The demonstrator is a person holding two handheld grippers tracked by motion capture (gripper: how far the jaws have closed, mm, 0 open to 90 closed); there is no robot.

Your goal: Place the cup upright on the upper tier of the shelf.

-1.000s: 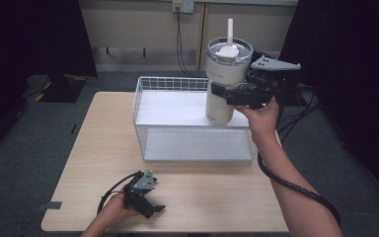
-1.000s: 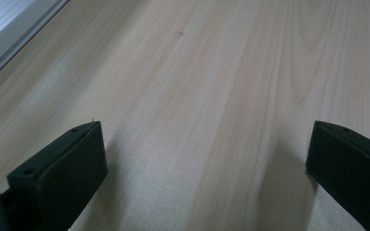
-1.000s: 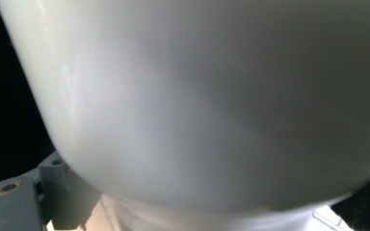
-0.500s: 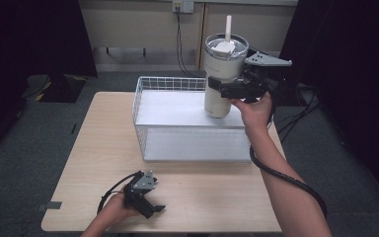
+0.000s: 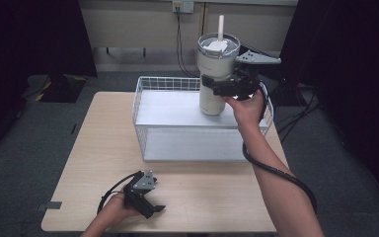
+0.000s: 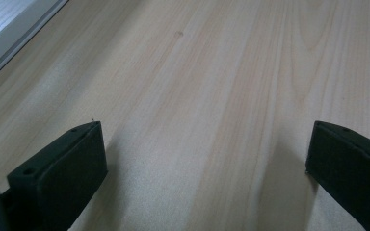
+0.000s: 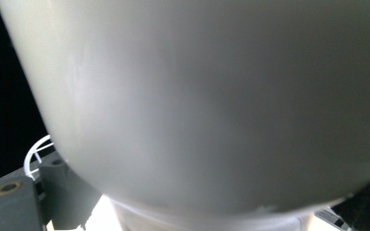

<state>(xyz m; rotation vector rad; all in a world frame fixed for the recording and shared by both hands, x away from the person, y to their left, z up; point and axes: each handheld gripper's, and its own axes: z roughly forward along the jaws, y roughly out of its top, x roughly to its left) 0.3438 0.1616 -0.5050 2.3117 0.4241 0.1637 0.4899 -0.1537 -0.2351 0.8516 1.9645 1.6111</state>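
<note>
Starting at the left, we see the left gripper (image 5: pixel 150 205) resting on the tabletop (image 5: pixel 89 148) near its front edge, jaws spread wide with nothing between them; the left gripper view shows bare wood grain between the two black jaws. It takes no part in the work at this moment, as far as we can judge.

Moving toward the middle, we come to the white wire basket (image 5: pixel 143 121) standing on the far half of the tabletop, and we see nothing lying in it.

At the right, we find the right gripper (image 5: pixel 216 88) clamped around the middle of a cream tumbler (image 5: pixel 212 98) with a clear lid and a white straw (image 5: pixel 221 27). The tumbler stands upright, its lower end inside the basket's far right corner; we cannot tell whether its base touches the basket floor or hangs just above it. In the right gripper view the tumbler's pale wall (image 7: pixel 212 96) presses close against the camera.

We judge the carrying part as done: the tumbler is over its place in the basket. What remains is to settle it on the floor, let go, and draw the right gripper clear without tipping it.
</note>
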